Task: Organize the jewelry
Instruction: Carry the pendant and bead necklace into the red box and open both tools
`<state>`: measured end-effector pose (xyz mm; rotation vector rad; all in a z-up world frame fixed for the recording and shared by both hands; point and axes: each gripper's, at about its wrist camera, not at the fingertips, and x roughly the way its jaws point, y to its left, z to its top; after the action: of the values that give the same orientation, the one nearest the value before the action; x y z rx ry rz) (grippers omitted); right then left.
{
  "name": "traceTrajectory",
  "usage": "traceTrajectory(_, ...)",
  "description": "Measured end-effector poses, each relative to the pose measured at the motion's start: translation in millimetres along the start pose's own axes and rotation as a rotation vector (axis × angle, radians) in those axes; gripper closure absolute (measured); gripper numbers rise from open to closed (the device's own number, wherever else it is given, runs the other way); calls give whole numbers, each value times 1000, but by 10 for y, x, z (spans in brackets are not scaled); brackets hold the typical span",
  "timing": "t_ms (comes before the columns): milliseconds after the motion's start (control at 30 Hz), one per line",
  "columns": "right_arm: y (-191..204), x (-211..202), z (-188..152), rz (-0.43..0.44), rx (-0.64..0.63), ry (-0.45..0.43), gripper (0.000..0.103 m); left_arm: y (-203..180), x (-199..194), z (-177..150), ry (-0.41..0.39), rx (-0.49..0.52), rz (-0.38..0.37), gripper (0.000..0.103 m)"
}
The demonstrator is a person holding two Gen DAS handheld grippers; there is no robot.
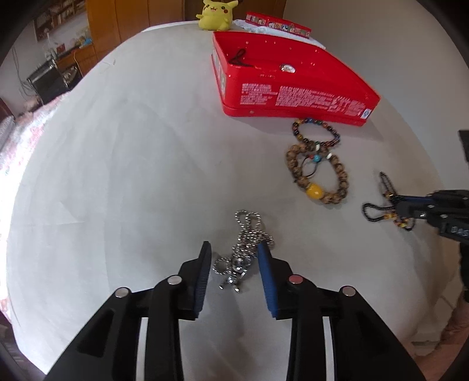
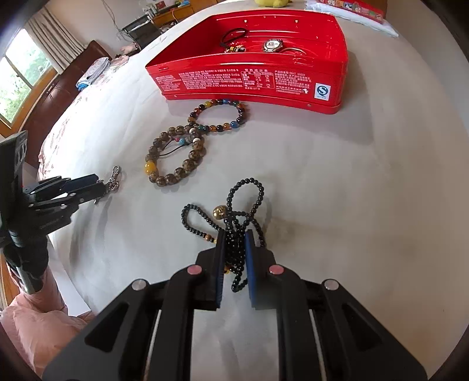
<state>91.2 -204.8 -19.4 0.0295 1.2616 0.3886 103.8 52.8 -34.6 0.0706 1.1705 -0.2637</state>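
Observation:
A silver chain (image 1: 243, 249) lies on the white table between the fingers of my left gripper (image 1: 234, 249), which is open around it. My right gripper (image 2: 234, 237) is shut on a black bead necklace (image 2: 243, 205), whose loops rest on the table; it also shows in the left wrist view (image 1: 381, 205). A brown wooden bead bracelet with a yellow bead (image 1: 319, 175) (image 2: 176, 158) and a multicoloured bead bracelet (image 1: 316, 133) (image 2: 222, 115) lie before a red tin (image 1: 293, 99) (image 2: 249, 82). The tin holds a watch (image 2: 272, 45) and a black cord piece (image 2: 233, 38).
A yellow plush toy (image 1: 215, 14) and a flat red box (image 1: 278, 25) on white cloth stand at the table's far edge. A bed with a patterned cover (image 2: 73, 117) lies left of the table.

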Motion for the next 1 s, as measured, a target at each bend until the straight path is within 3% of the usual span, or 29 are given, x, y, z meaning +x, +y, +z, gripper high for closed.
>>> traceTrajectory(167,-33,28,3,7,9,12,92,-98,62,-30,0,53,33,63)
traceTrajectory(233,-47,39,8,11,17,15,92,-111,67,-34,2,55,39,75)
traceTrajectory(267,-50,40,8,14,19,15,92,-115,66,-36,1,56,47,88)
traceTrajectory(533,-54,-3,-1,37,35,13,92,-55,0,0,-52,-21,8,90)
traceTrajectory(1000,-53,-553,160,26,29,-127,92,-103,-601,423,-224,-36,-71,90)
